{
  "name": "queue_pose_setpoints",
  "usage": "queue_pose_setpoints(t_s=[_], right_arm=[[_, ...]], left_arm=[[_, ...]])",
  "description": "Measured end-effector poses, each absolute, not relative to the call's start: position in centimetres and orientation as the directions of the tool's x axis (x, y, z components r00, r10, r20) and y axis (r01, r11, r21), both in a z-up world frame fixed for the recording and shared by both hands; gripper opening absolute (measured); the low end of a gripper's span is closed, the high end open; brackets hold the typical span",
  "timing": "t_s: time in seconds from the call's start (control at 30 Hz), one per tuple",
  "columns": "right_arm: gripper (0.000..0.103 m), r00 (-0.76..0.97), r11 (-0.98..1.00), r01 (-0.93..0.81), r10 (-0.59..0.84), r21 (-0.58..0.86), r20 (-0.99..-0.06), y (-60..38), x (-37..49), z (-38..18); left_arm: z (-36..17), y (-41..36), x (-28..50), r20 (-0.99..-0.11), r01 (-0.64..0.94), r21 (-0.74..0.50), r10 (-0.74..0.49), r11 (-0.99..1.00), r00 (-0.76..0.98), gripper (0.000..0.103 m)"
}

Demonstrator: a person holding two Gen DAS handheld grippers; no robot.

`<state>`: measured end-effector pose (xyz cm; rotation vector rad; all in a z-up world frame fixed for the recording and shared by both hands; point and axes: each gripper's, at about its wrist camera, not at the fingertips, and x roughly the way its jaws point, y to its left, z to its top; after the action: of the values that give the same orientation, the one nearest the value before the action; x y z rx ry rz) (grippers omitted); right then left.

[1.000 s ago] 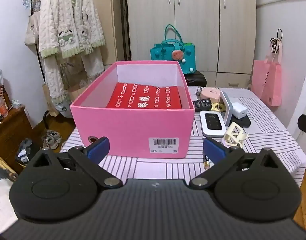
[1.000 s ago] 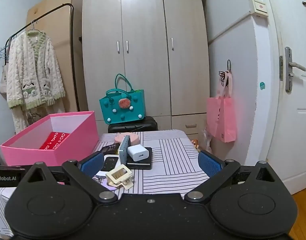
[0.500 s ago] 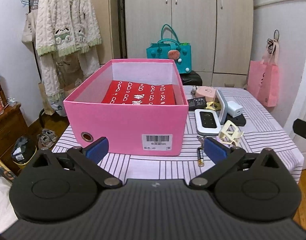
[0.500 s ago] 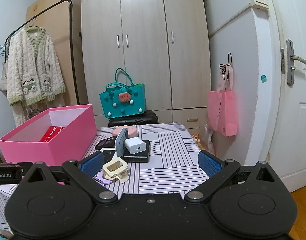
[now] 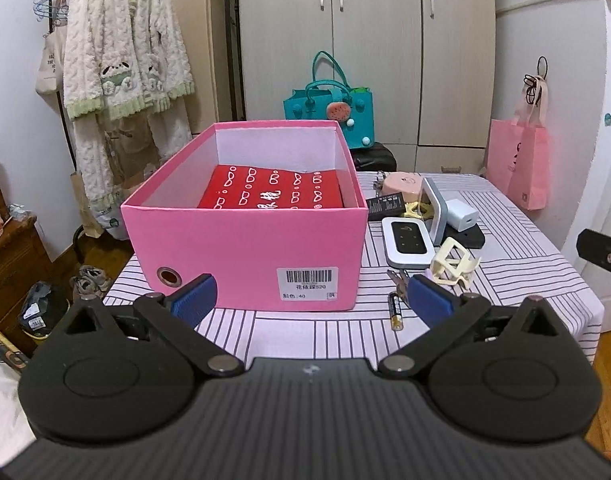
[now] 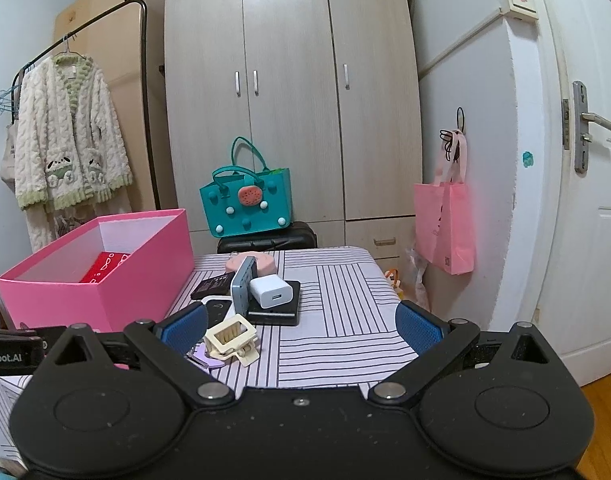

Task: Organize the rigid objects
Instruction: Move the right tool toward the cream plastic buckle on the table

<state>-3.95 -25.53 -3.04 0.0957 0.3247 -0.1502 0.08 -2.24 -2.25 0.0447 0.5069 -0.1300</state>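
An open pink box (image 5: pixel 249 248) (image 6: pixel 105 284) stands on the striped table (image 5: pixel 525 256) with a red packet (image 5: pixel 273 192) inside. To its right lie a white pocket router (image 5: pixel 407 242), a cream hair claw (image 5: pixel 451 262) (image 6: pixel 231 338), a white charger (image 5: pixel 461 214) (image 6: pixel 270 291), a battery (image 5: pixel 395 311), a pink round case (image 5: pixel 401 185) and a black card (image 5: pixel 385 203). My left gripper (image 5: pixel 311 304) is open in front of the box, holding nothing. My right gripper (image 6: pixel 301 326) hovers open over the table's near right part, the hair claw by its left finger.
A teal bag (image 6: pixel 247 204) sits on a black case behind the table. A pink tote (image 6: pixel 445 226) hangs on the wall at right, beside a white door (image 6: pixel 585 200). A clothes rack with a cream cardigan (image 5: pixel 125 64) stands left. Shoes (image 5: pixel 87 280) lie on the floor.
Both grippers have drawn back and risen a little from the table, so the box and small items look farther off. Both jaws stay open and nothing has been picked up.
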Motion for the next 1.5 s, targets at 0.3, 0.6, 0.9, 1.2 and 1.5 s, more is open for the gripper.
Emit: queue_pose_setpoints(t_s=[0.3, 0.6, 0.9, 1.2, 1.5], right_arm=[[0.102, 0.935, 0.985, 0.161, -0.131, 0.067, -0.33, -25.4, -3.9, -3.0], [0.102, 0.935, 0.982, 0.166, -0.128, 0.088, -0.331, -25.6, -4.1, -3.2], [0.102, 0.941, 0.986, 0.147, -0.116, 0.074, -0.318, -25.2, -4.5, -3.3], [0.102, 0.941, 0.986, 0.15, -0.122, 0.066, -0.316, -25.2, -4.5, -3.3], [0.102, 0.941, 0.989, 0.14, -0.116, 0.054, -0.316, -25.2, -4.3, -3.3]], left_arm=[[-2.4, -2.1, 0.2, -0.509, 0.166, 0.004, -0.14, 0.986, 0.849, 0.103], [-2.5, -2.2, 0.0, -0.525, 0.181, 0.02, -0.144, 0.983, 0.839, 0.103], [-2.5, -2.4, -0.1, -0.523, 0.185, 0.034, -0.14, 0.982, 0.841, 0.103], [-2.7, -3.0, -0.1, -0.527, 0.197, 0.046, -0.144, 0.979, 0.838, 0.103], [-2.8, -2.9, 0.3, -0.537, 0.185, 0.031, -0.14, 0.982, 0.832, 0.103]])
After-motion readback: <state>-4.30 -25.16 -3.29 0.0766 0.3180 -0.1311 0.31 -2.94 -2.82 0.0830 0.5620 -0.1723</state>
